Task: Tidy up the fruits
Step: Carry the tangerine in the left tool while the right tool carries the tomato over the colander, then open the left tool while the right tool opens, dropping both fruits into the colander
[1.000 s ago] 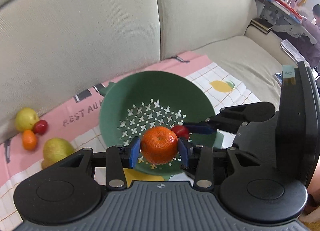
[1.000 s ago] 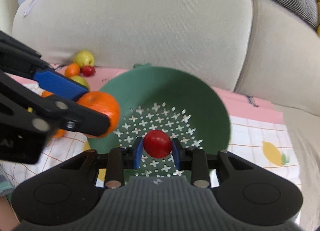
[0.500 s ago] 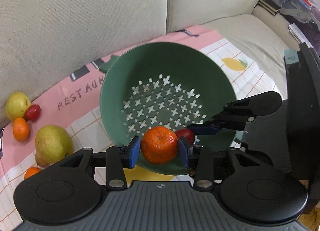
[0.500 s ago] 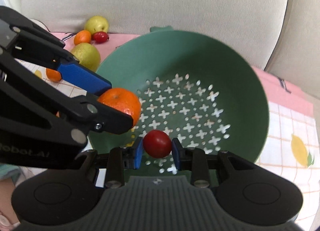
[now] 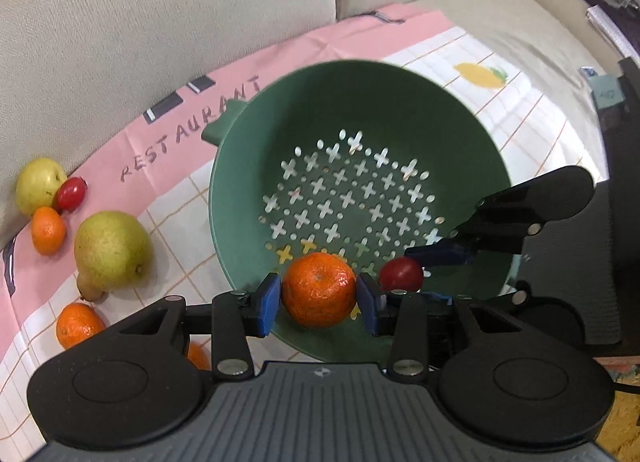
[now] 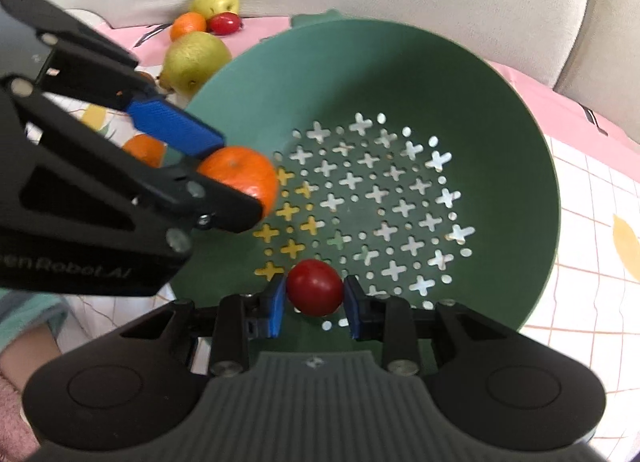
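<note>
While poised over the green colander (image 5: 460,110): left hand-held gripper (image 5: 319,299) pinching a mandarin (image 5: 319,289), right hand-held gripper (image 6: 315,299) a red tomato (image 6: 315,293).

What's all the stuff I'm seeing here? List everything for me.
colander: one, green, on the cloth, nothing lying in it
cloth: one, pink and checked, over the sofa
sofa: one, beige
held tangerine: one, orange, above the colander
held tomato: one, red, above the colander
loose tangerines: three, orange, left of the colander
pear: one, yellow-green
yellow fruit: one, by the backrest
loose tomato: one, red
left claw: shut
right claw: shut
</note>
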Available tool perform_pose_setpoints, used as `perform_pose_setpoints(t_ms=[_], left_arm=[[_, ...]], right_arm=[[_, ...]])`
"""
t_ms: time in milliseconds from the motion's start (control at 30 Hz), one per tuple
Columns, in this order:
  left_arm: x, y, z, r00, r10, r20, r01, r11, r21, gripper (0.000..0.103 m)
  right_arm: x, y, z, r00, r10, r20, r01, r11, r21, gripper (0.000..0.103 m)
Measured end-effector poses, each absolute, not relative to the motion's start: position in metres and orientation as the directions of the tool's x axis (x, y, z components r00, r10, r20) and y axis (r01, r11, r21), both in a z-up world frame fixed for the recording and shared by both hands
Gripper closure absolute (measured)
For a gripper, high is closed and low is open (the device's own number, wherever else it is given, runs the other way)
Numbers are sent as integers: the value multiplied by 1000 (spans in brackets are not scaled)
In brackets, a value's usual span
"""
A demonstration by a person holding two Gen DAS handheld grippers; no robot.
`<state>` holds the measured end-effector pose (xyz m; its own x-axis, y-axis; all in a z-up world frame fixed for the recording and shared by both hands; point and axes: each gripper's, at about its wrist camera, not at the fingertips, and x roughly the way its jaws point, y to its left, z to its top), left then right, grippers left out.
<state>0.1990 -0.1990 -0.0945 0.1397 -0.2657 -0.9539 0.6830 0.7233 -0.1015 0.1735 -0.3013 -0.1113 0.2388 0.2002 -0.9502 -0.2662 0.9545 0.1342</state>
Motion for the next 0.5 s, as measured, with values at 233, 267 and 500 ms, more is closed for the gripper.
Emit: perform_pose_setpoints(t_ms=[233, 267, 500], left_arm=[[199, -209, -103, 122, -224, -967, 691, 718, -79, 56], [198, -210, -104, 119, -219, -968, 693, 716, -76, 56], [198, -213, -106, 117, -205, -972, 693, 718, -68, 56]], right_arm=[[170, -303, -112, 221, 209, -952, -273, 951, 145, 75], [170, -303, -112, 222, 210, -952, -271, 951, 146, 75], [165, -301, -111, 219, 198, -955, -265, 955, 137, 74]])
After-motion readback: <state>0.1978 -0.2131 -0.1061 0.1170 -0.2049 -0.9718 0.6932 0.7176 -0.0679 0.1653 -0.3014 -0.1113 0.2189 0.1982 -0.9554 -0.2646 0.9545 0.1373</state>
